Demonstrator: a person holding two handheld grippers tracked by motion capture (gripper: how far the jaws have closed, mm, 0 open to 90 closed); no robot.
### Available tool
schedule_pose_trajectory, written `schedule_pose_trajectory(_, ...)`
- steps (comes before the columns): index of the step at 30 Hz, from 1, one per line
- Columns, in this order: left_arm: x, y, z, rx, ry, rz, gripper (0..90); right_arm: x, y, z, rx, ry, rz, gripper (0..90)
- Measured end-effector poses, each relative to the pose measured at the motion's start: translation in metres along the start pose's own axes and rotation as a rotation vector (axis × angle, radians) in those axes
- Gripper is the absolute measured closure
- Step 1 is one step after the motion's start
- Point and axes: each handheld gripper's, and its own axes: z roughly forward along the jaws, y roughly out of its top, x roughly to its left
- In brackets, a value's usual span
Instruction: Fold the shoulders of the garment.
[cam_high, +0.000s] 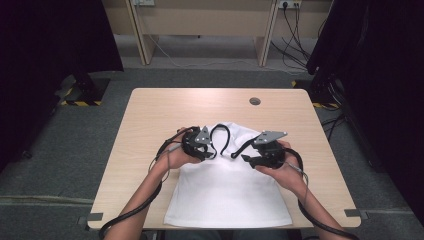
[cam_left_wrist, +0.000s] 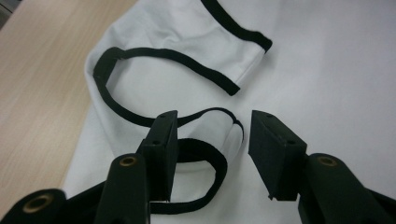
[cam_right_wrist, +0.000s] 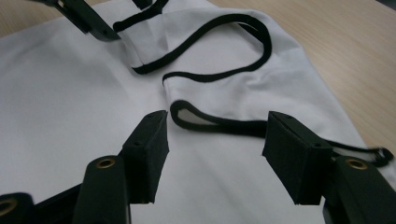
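Note:
A white sleeveless garment (cam_high: 225, 185) with black trim lies flat on the wooden table (cam_high: 150, 115), its neck end pointing away from me. The straps and neckline are folded over in black-edged loops (cam_left_wrist: 163, 56) (cam_right_wrist: 224, 70). My left gripper (cam_high: 211, 152) (cam_left_wrist: 210, 121) hovers at the left strap with its jaws open. A trimmed loop (cam_left_wrist: 205, 158) lies under them, with neither pad pressing on it. My right gripper (cam_high: 241, 156) (cam_right_wrist: 217, 122) is at the right strap, jaws open, a black-edged fold (cam_right_wrist: 210, 122) between them and untouched. The left gripper's jaw tip (cam_right_wrist: 88, 21) shows at the top left of the right gripper view.
A round cable hole (cam_high: 255, 101) sits in the table's far right part. Bare wood runs on both sides of the garment and beyond it. Black curtains (cam_high: 50, 40) flank the table, and a desk frame (cam_high: 200, 30) with cables stands behind on the grey floor.

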Motion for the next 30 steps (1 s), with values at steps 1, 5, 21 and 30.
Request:
schedule_pose_trajectory(1,0.001,0.0,0.002,0.01,-0.005,0.003,52.1,0.001,0.004,0.007,0.004,0.01,-0.008,41.4)
schedule_pose_trajectory(5,0.003,0.001,0.01,0.078,-0.001,0.038,53.9,0.004,0.011,0.026,0.006,0.044,-0.033,45.6)
schedule_pose_trajectory(21,0.004,-0.008,0.025,0.086,-0.033,-0.013,75.5,0.008,0.004,0.058,0.092,0.046,-0.077,65.5)
schedule_pose_trajectory(30,0.003,-0.003,0.025,0.004,-0.007,-0.05,80.5,0.002,0.006,0.05,0.093,0.046,-0.103,77.3)
